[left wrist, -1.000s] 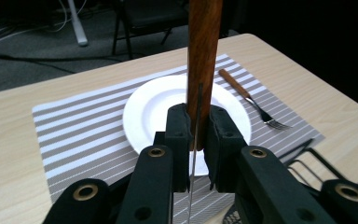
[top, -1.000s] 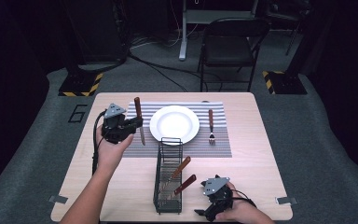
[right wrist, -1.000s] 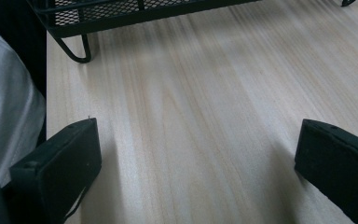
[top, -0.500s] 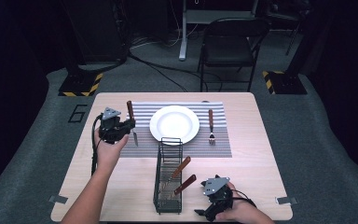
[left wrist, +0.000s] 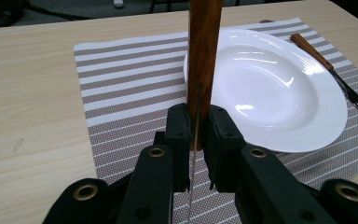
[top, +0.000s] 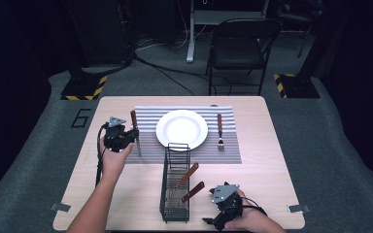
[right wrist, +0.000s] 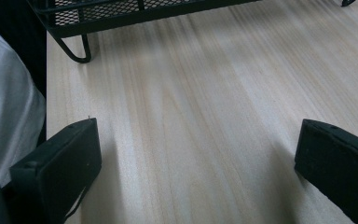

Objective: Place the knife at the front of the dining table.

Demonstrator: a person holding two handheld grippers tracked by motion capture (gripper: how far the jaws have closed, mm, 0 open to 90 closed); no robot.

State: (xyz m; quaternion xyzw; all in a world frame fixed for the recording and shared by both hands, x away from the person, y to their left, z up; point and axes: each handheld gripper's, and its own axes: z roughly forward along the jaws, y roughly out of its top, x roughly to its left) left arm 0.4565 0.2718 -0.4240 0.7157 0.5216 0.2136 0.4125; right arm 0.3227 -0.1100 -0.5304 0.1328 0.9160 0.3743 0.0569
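Only readable marking we found was a "6" on the floor, off the table's left edge. Left gripper had its jaws clamped on a wooden-handled knife, handle pointing away, thin blade edge running down between the pads. Knife sat over the striped placemat, just left of the white plate. Fork lay right of the plate. Right gripper stood wide open, holding nothing, over bare table beside the wire basket.

Black gripper, brass-looking screws.
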